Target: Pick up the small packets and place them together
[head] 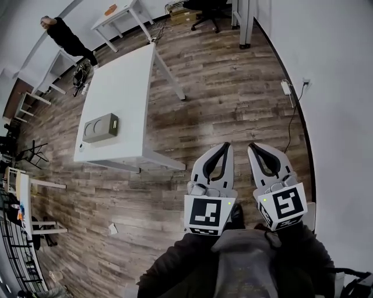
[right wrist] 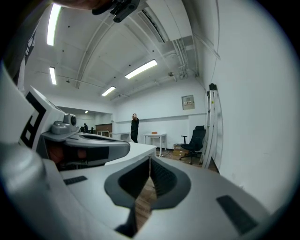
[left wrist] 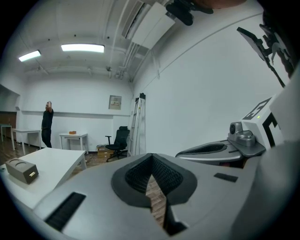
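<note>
Both grippers are held side by side over the wooden floor, to the right of a white table [head: 122, 81]. My left gripper [head: 225, 145] is shut, its pads meeting at the tip with nothing between them [left wrist: 151, 157]. My right gripper [head: 254, 146] is also shut and empty [right wrist: 150, 159]. Each shows at the edge of the other's view, both pointing about level toward the far end of the room. On the table lies a grey-green box [head: 101, 128], which also shows in the left gripper view [left wrist: 21, 169]. I can make out no small packets in any view.
A white wall [head: 338, 87] with a socket and cable [head: 288, 87] runs close on the right. A person [head: 67, 35] stands at the far end by more white tables [head: 116, 14]. An office chair [left wrist: 117, 140] and a ladder [left wrist: 139, 122] stand at the back. A paper scrap [head: 112, 229] lies on the floor.
</note>
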